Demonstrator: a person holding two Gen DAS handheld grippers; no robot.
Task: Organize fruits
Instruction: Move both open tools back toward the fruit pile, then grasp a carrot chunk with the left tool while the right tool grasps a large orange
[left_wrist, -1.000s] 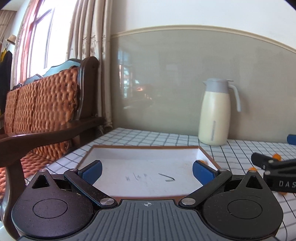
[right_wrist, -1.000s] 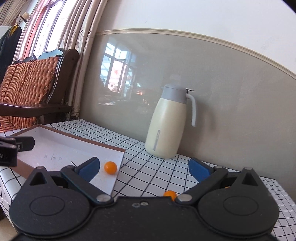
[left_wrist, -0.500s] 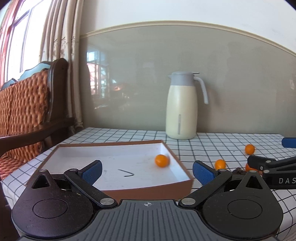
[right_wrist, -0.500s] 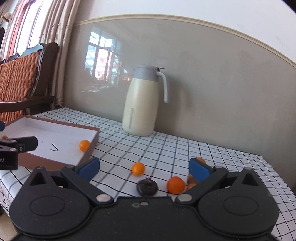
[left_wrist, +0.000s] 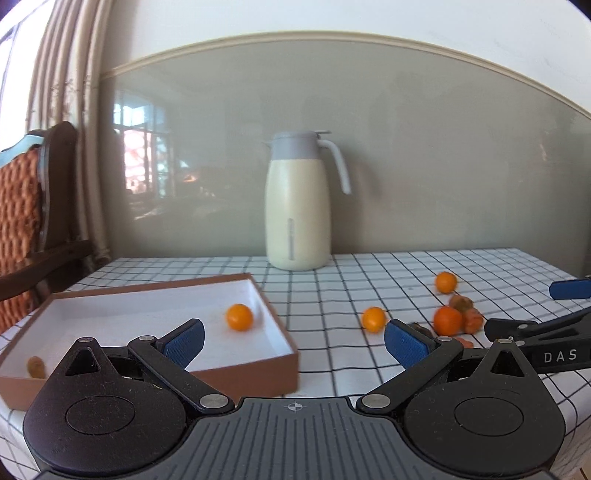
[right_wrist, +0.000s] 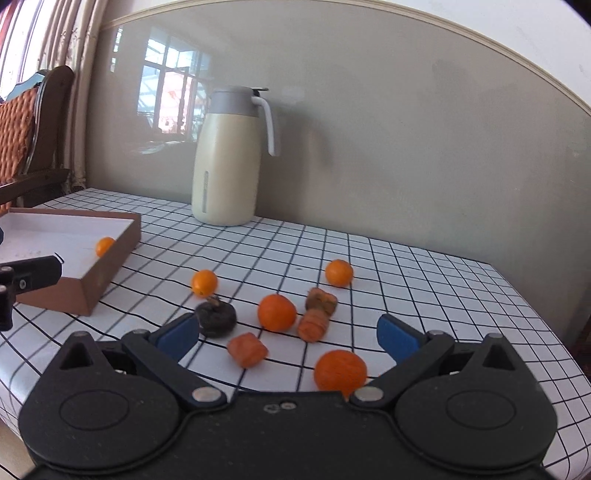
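Note:
A brown box with a white inside (left_wrist: 258, 365) (right_wrist: 110, 266) sits on the table's left; a small orange (left_wrist: 239, 316) (right_wrist: 105, 246) and a brownish piece (left_wrist: 36, 366) lie in it. Several oranges lie loose on the checked cloth, among them a near one (right_wrist: 340, 370), a middle one (right_wrist: 276, 312) and a far one (right_wrist: 338, 273). A dark round fruit (right_wrist: 215, 318) and orange-brown pieces (right_wrist: 246, 349) lie among them. My left gripper (left_wrist: 293, 341) is open and empty over the box's right edge. My right gripper (right_wrist: 286, 336) is open and empty, low over the loose fruit.
A cream jug with a grey lid (left_wrist: 297, 201) (right_wrist: 229, 157) stands at the back by the wall. A wooden chair with an orange woven cushion (left_wrist: 22, 206) stands left of the table. The table's right edge (right_wrist: 546, 317) is near the fruit.
Both grippers swung to the right; the box slid left in both views and the loose fruit came into view under the right gripper. Both stayed open.

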